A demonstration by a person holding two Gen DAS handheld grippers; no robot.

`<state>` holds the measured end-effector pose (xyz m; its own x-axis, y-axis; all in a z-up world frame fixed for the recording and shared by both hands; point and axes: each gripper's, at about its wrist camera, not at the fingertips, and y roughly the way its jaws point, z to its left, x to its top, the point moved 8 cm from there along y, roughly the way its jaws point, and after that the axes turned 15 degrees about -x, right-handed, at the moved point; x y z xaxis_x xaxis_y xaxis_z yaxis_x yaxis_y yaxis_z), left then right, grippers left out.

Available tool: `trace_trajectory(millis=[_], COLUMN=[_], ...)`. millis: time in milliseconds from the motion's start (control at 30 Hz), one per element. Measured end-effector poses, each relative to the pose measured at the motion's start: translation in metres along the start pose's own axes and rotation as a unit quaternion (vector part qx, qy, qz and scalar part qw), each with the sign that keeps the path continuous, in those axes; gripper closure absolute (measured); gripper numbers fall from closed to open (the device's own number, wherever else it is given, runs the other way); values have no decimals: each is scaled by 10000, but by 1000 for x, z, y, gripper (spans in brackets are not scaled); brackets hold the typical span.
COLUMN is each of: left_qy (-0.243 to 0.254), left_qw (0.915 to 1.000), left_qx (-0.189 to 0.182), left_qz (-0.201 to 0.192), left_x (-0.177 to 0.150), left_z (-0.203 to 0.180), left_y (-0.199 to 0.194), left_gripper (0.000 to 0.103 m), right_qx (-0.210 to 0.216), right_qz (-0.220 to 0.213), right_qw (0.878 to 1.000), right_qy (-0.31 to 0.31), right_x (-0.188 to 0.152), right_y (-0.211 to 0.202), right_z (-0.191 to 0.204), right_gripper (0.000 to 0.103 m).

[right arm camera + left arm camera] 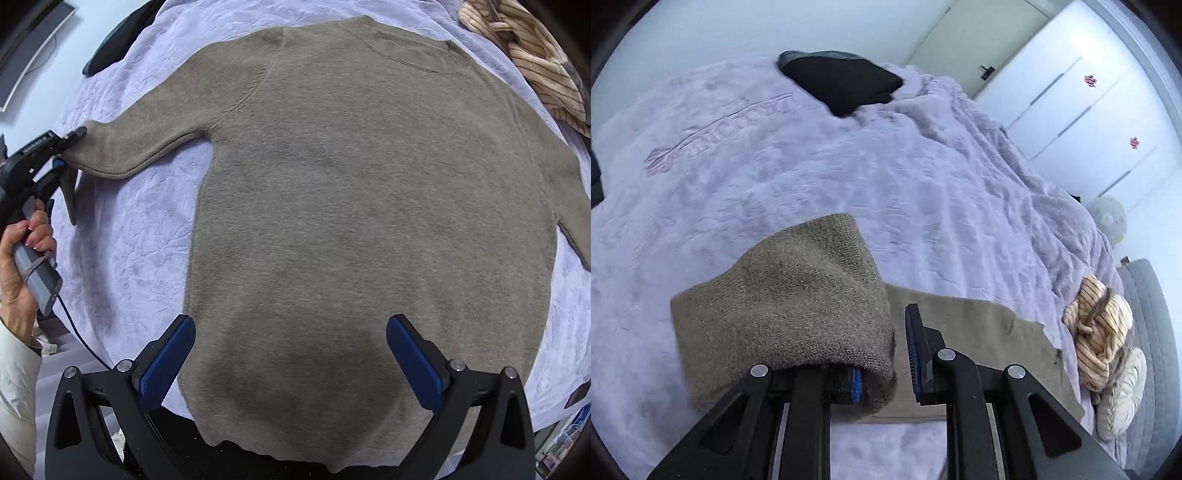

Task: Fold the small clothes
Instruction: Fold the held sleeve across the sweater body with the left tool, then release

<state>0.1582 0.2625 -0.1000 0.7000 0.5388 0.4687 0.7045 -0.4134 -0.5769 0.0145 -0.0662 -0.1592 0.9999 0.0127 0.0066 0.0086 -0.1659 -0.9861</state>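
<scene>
A grey-brown knit sweater [369, 206] lies flat on the lavender bedspread [140, 236], neck away from me, one sleeve stretched out to the left. My left gripper [882, 354] is open, with the sleeve cuff [790, 306] draped over its left finger, which is inside the cuff. It also shows in the right wrist view [64, 153] at the sleeve's end. My right gripper [291, 354] is open and empty, hovering over the sweater's lower hem.
A striped beige garment [1100, 332] lies bunched at the bed's right edge, also in the right wrist view [535, 55]. A black cushion [842, 81] sits at the far end. White wardrobe doors [1089, 122] stand beyond the bed.
</scene>
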Motion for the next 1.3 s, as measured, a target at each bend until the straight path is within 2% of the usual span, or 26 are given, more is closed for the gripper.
trace_trajectory(millis=[133,267,400,500,700,867,900,967,1033,1100,1167,1300], left_qy=[512,996,1268,1465,1699,1876,1966,2149,2303,2411,2433,2269], left_qw=[9974,9905,9817,9745,9608,9515,9496,9486,9507,9510,9541,9595], left_qx=[-476,-788,-912,-850,-313,136,179,187,175,130,261,981], left_qz=[156,532,1093,1472,2168,2434,2434,2314,2067,1931,1728,1350], left_x=[-12,-45,-96,-138,-207,-224,-223,-218,-208,-199,-188,-157], left_z=[-84,-159,-214,-234,-237,-225,-228,-233,-238,-239,-229,-178], left_y=[25,66,117,148,205,212,207,189,165,140,117,86], left_gripper=[83,83,83,83,82,81,76,33,19,19,19,19], right_qx=[87,123,138,157,78,38,34,22,-18,-88,-191,-492], right_qz=[-41,-90,-81,-6,131,260,263,230,153,39,-131,-721], right_qw=[9998,9990,9971,9944,9901,9866,9864,9868,9882,9902,9927,9955], right_qy=[181,411,746,1041,1398,1608,1620,1604,1524,1394,1183,359], right_x=[2,4,0,-8,-23,-30,-29,-25,-18,-7,10,58], right_y=[1,2,8,15,29,42,43,42,39,36,30,14], right_z=[-28,-63,-103,-135,-182,-203,-205,-210,-212,-208,-201,-170], right_gripper=[0,0,0,0,0,0,0,0,0,0,0,0])
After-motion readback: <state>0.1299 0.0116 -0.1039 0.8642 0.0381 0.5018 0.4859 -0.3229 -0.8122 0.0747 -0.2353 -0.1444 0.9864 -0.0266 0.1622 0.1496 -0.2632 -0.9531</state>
